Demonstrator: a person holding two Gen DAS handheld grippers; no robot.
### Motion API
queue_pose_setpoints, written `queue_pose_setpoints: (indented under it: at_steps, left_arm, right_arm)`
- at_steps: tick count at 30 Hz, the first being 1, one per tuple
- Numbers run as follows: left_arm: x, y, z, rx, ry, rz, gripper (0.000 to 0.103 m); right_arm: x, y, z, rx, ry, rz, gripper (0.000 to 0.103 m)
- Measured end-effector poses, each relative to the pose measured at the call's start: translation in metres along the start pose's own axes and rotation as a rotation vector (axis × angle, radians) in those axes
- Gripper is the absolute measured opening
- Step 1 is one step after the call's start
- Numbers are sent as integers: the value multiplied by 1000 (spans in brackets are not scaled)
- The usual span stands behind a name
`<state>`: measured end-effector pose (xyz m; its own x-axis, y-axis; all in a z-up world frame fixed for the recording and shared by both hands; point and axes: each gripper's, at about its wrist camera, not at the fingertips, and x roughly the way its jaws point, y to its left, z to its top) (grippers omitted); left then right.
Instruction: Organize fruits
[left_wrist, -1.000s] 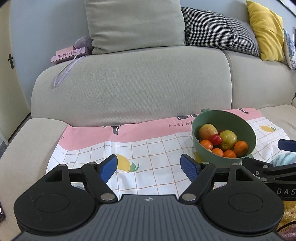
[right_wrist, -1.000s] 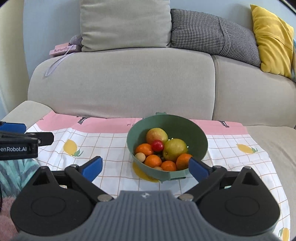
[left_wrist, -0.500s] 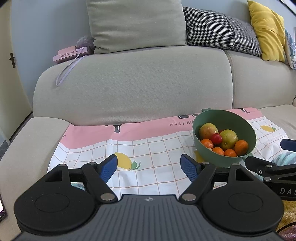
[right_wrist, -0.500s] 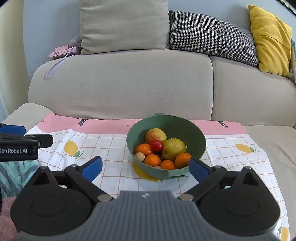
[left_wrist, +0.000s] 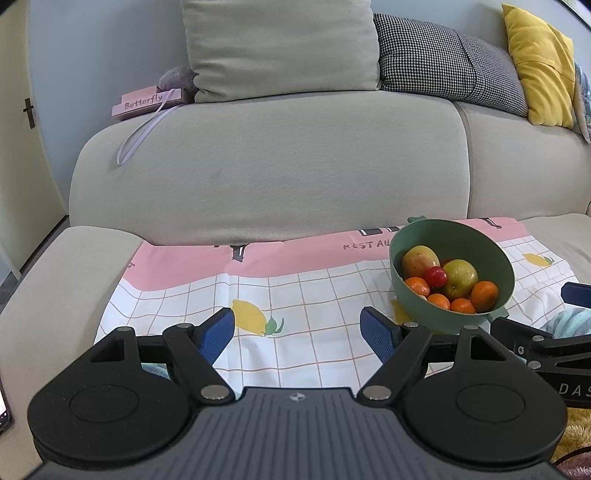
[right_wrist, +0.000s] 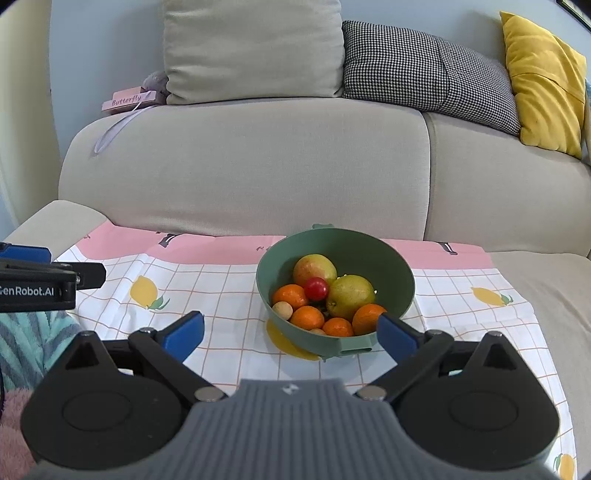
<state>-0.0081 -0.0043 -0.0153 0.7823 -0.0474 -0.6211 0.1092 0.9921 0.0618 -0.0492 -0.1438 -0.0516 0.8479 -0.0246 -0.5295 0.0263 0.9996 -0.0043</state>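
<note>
A green bowl (right_wrist: 334, 254) of fruit sits on a checked cloth (right_wrist: 221, 325) spread over a sofa seat (right_wrist: 546, 280). It holds oranges (right_wrist: 290, 295), two larger yellow-green fruits (right_wrist: 349, 295) and a red tomato (right_wrist: 316, 288). The left tool (left_wrist: 297, 330) and right tool (right_wrist: 290, 332) both hover with jaws apart and empty, the bowl just beyond the right one.

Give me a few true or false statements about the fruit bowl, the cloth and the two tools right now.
1. The green bowl sits on the checked cloth. True.
2. The left tool grips an orange. False: it is open and empty.
3. A red tomato lies among the fruit. True.
4. The right tool is shut. False: its jaws stand wide apart.
5. The bowl is empty. False: it holds oranges and larger fruit.
</note>
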Motion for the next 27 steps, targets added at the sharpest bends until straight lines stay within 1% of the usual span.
queue_pose_setpoints:
  at_steps: [8, 10, 27]
  left_arm:
    - [-1, 2, -1, -1, -6, 0, 91]
    - [-2, 2, -1, -1, -6, 1, 91]
    - [-3, 3, -2, -1, -9, 2, 91]
  right_arm:
    - [-1, 0, 0, -10, -3, 5, 97]
    - [0, 0, 0, -10, -4, 5, 99]
    - [0, -2, -1, -10, 1, 5, 99]
